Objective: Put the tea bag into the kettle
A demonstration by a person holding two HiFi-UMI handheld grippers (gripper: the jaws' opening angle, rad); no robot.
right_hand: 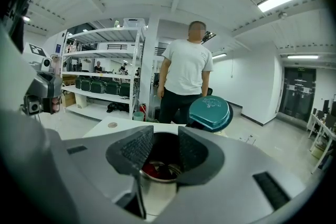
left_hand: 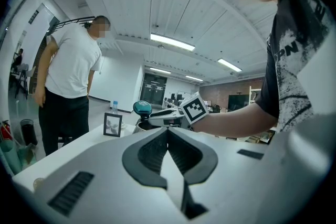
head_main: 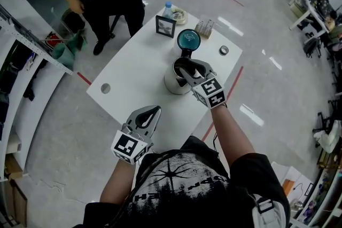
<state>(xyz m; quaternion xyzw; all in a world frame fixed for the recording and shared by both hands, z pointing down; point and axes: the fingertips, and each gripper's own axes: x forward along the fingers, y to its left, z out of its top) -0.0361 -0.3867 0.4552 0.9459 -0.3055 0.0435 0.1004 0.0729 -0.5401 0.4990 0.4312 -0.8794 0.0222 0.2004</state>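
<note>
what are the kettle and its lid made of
Kettle: probably brushed steel, going by its pale silvery wall and shiny metal rim. Lid: likely plastic, an even teal colour, smooth with a soft sheen.

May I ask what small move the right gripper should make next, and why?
Probably lift the right gripper clear of the kettle: its jaws stand apart and empty over the open mouth, and something red, likely the tea bag, already lies inside.

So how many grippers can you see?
2. The left gripper is shut, at the table's near edge. The right gripper is open, over the kettle's mouth. None seem hidden.
</note>
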